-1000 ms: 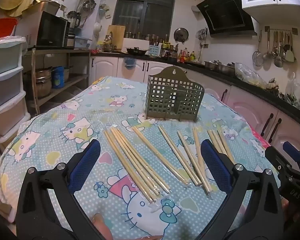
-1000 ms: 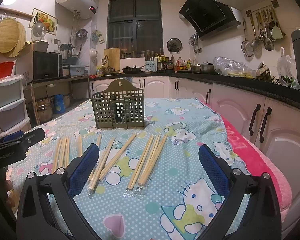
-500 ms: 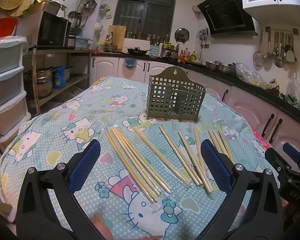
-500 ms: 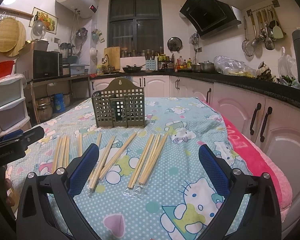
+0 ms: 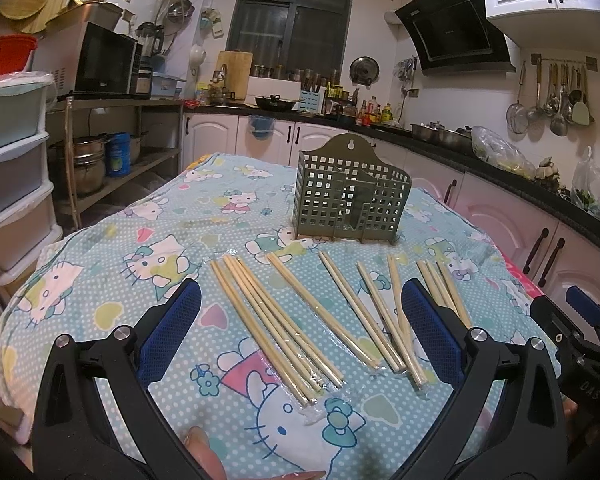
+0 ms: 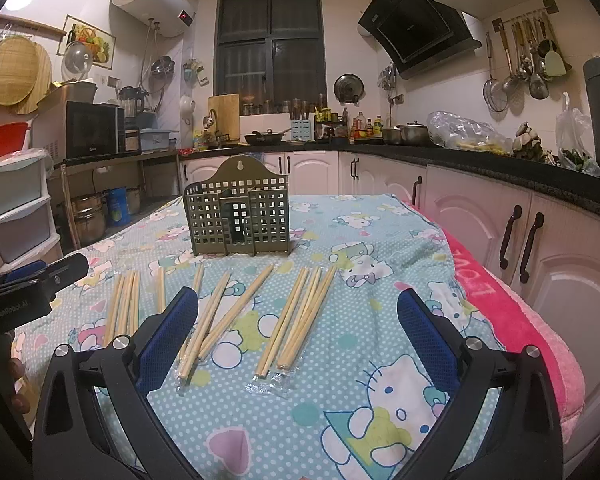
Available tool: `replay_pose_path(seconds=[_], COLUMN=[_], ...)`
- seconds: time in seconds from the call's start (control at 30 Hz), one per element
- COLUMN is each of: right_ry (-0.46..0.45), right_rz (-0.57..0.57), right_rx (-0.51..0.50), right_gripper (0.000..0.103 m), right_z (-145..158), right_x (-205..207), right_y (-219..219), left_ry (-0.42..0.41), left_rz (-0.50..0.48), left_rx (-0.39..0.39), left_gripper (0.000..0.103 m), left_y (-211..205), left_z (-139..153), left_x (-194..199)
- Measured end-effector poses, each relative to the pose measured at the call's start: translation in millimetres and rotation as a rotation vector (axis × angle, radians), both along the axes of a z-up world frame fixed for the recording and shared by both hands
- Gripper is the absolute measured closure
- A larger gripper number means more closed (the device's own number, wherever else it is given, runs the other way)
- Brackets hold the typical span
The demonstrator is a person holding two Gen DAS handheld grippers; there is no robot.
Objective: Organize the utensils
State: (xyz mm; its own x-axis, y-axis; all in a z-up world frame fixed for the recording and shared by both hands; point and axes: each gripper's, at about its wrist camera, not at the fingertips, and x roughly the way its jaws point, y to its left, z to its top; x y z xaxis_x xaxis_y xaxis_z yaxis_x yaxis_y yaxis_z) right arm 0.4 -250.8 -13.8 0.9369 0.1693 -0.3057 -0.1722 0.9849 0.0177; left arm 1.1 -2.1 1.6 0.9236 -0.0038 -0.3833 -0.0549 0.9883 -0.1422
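The desk (image 5: pixel 100 240) carries a soft printed cloth (image 6: pixel 380 320) (pale blue, dotted, cartoon cats), on which slim, straight, pale wooden chopsticks (image 5: pixel 276 320) lie in clear crinkled plastic sleeves, near the squared-off olive plastic holder (image 5: pixel 352 204), a perforated grid basket standing upright behind them. The left hand-held gripper (image 5: pixel 300 312) and the right hand-held gripper (image 6: pixel 298 312) each have their blue textured pads spread wide, released, grasping and touching nothing, poised above the near ends of the chopsticks. The chopsticks' long axes run from the near edge toward the holder, fanned slightly, spread in loose groups across the cloth.
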Motion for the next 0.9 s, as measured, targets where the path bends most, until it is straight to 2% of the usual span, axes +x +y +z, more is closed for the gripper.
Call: replay_pose_path(seconds=[0.37, 0.9], right_ry=[0.004, 0.068], right_rz=[0.009, 0.151], right_rx=[0.002, -0.036], right_gripper=[0.006, 0.006], right_z=[-2, 8], right_x=[2, 41], right_y=[0, 30], left_ry=[0.014, 0.095], left_rz=[0.009, 0.084], left_rx=[-0.010, -0.074], left_gripper=[0.011, 0.011], left_y=[5, 46], left_z=[-2, -3], left_x=[1, 20])
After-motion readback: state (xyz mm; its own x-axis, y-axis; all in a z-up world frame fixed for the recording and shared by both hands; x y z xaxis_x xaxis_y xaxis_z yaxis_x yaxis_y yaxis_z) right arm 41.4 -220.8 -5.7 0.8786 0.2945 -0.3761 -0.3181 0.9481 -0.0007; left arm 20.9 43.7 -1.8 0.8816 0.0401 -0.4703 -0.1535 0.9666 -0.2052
